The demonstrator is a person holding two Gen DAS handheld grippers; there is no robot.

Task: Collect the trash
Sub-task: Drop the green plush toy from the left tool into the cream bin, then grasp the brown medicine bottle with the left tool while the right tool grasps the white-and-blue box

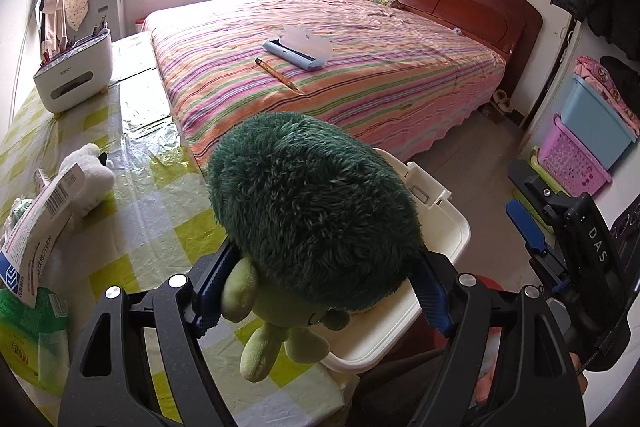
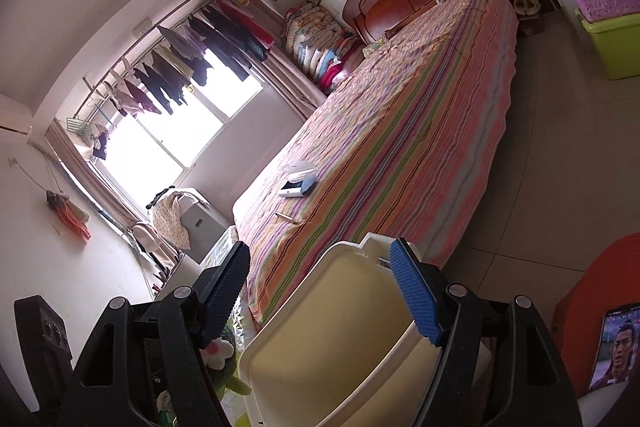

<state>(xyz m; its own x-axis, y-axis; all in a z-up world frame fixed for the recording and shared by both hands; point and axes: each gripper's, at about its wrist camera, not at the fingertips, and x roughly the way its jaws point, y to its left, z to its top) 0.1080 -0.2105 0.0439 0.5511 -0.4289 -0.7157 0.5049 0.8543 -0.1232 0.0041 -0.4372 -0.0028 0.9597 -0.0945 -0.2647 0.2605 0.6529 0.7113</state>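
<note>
A plush toy (image 1: 312,211) with a dark green fuzzy head and pale green limbs hangs between the blue pads of my left gripper (image 1: 324,263), which is shut on it. The toy is above the table edge and a cream-white lidded bin (image 1: 444,227). In the right wrist view, part of the toy (image 2: 224,367) shows at the lower left. My right gripper (image 2: 320,253) stands open over the bin's lid (image 2: 340,327) with nothing gripped. It also shows at the right of the left wrist view as the right gripper (image 1: 520,203).
A checked tablecloth (image 1: 160,211) carries a barcode paper wrapper (image 1: 36,227), a green packet (image 1: 32,327), a white plush (image 1: 90,171) and a white pen holder (image 1: 72,67). The striped bed (image 1: 360,75) holds a pencil (image 1: 276,71) and a blue case (image 1: 296,53). A purple basket (image 1: 572,159) stands to the right.
</note>
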